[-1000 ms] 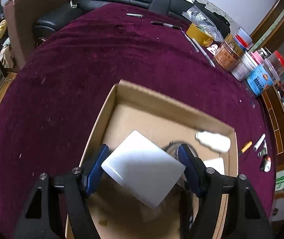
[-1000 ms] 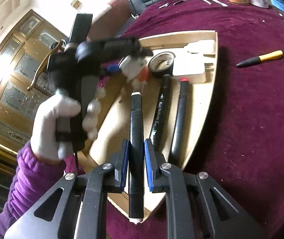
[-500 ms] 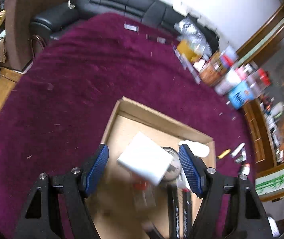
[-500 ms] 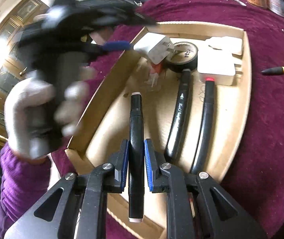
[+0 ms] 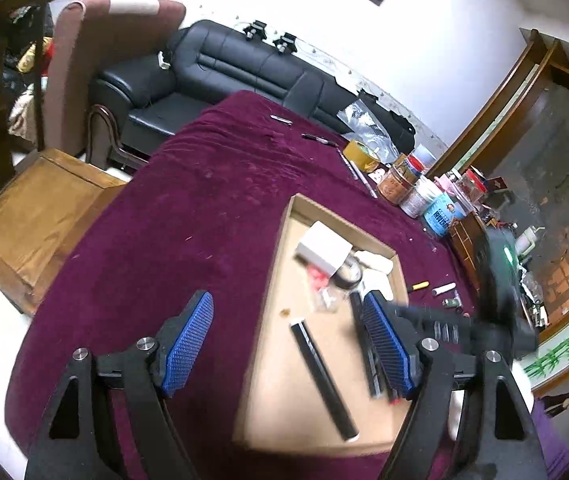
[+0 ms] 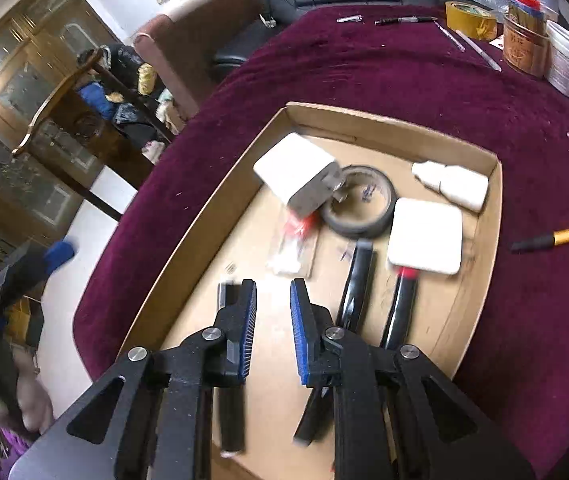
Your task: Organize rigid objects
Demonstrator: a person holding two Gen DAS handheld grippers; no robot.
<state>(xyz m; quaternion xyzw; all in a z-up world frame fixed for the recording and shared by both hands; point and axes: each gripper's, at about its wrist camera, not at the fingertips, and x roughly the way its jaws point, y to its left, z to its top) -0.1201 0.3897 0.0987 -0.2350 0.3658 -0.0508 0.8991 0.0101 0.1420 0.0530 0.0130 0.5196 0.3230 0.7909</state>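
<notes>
Cardboard box (image 6: 492,216): low walls, on the maroon surface (image 6: 404,80), bare cloth to its left and far side. Inside: white charger (image 6: 292,172) leaning on the tape roll (image 6: 358,208) at the far end; 3 black markers lie lengthwise. Right gripper (image 6: 272,320): fingers parted, empty, one marker (image 6: 230,412) just below its left finger. Left gripper (image 5: 288,356): fingers wide apart, empty, above the box's near left wall.
</notes>
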